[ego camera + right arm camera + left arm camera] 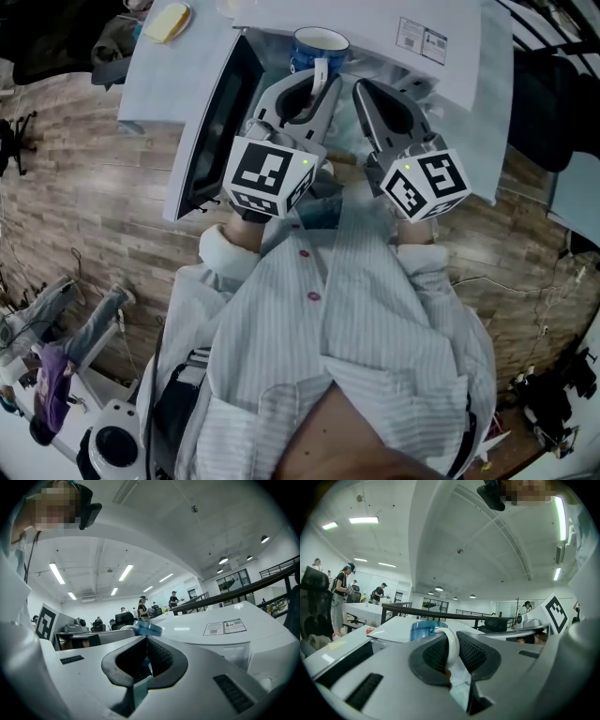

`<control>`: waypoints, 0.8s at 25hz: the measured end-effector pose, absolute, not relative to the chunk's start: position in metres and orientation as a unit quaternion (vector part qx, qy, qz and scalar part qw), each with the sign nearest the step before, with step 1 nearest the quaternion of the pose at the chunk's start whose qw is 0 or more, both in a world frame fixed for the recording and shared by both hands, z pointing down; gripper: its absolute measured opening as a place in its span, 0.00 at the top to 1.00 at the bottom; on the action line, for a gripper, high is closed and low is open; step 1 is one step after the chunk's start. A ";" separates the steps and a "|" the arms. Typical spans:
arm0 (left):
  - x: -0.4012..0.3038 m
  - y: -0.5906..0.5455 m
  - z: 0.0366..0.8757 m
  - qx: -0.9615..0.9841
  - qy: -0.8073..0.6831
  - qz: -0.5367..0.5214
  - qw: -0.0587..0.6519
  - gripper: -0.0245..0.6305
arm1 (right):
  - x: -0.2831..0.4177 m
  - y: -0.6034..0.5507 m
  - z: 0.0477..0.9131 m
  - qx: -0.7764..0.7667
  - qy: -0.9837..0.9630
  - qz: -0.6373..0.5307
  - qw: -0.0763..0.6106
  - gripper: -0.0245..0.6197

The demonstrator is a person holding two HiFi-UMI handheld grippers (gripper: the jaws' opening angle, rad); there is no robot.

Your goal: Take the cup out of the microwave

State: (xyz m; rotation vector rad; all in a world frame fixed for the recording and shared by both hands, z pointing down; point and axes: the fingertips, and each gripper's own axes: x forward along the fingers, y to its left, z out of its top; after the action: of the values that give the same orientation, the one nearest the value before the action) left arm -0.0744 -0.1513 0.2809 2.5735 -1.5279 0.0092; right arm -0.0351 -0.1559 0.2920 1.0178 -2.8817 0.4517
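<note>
Left gripper [318, 80] clamped on handle [451, 644] of cup [320, 41] at microwave [375, 26] mouth — best withdrawn level, slowly; right gripper [360, 87] closed, empty.

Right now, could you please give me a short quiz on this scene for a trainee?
1. True or false: the microwave door stands open.
2. Which gripper clamps the handle of the cup? A left, B right, C neither.
3. Fill in: the cup's handle is ____ in colour.
Key: 1 true; 2 A, the left gripper; 3 white.
</note>
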 end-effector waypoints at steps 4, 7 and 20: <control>-0.075 -0.152 0.280 0.857 -0.510 0.003 0.073 0.88 | -0.037 -0.157 0.293 0.327 -0.933 0.146 0.031 0.91; -0.075 -0.152 0.280 0.858 -0.509 0.002 0.074 0.88 | -0.038 -0.157 0.294 0.326 -0.934 0.145 0.035 0.91; -0.077 -0.154 0.282 0.860 -0.505 0.003 0.076 0.88 | -0.041 -0.157 0.298 0.328 -0.932 0.145 0.043 0.91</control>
State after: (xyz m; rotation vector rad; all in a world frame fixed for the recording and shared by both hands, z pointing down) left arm -0.0768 -0.1537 0.2819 2.5772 -1.5130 0.0085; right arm -0.0410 -0.1566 0.2983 1.0041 -2.8517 0.4435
